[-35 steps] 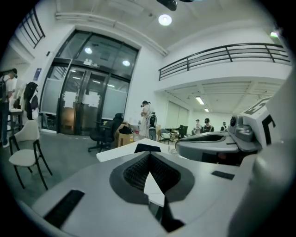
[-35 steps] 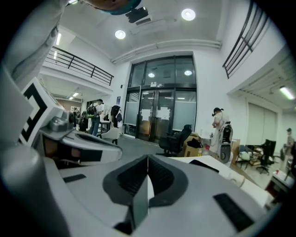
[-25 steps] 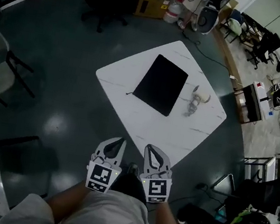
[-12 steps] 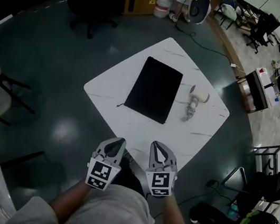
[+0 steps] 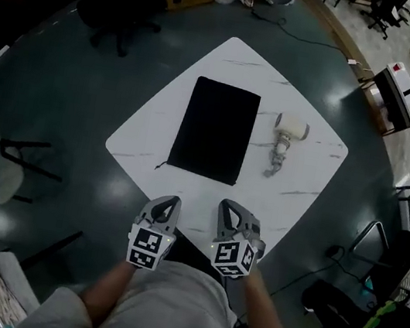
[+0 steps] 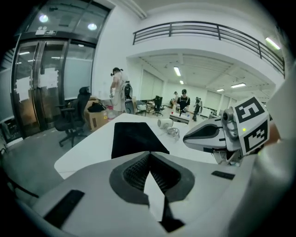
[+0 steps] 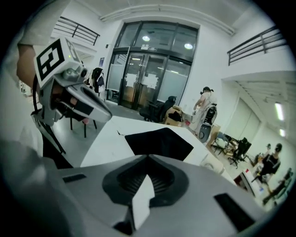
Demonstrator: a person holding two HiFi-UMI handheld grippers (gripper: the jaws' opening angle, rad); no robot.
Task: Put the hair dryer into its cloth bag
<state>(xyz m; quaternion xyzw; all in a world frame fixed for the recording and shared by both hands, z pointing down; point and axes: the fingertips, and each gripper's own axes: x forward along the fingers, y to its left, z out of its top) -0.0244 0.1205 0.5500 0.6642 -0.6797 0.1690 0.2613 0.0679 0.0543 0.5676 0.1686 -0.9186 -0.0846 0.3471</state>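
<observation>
Closed and empty, the left gripper (image 5: 169,204) and right gripper (image 5: 230,209) are held at lower centre, apparently before any reach, while the white hair dryer (image 5: 285,134) is laid just right of the flat black cloth bag (image 5: 215,128), mid-frame.

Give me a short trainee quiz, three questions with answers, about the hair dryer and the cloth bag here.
1. In the head view, where does the hair dryer lie? A) left of the cloth bag B) right of it C) on it
2. True or false: the hair dryer is already inside the cloth bag.
3. Fill in: the jaws of the left gripper and the right gripper are both ____.
Key: 1 B; 2 false; 3 shut.
</observation>
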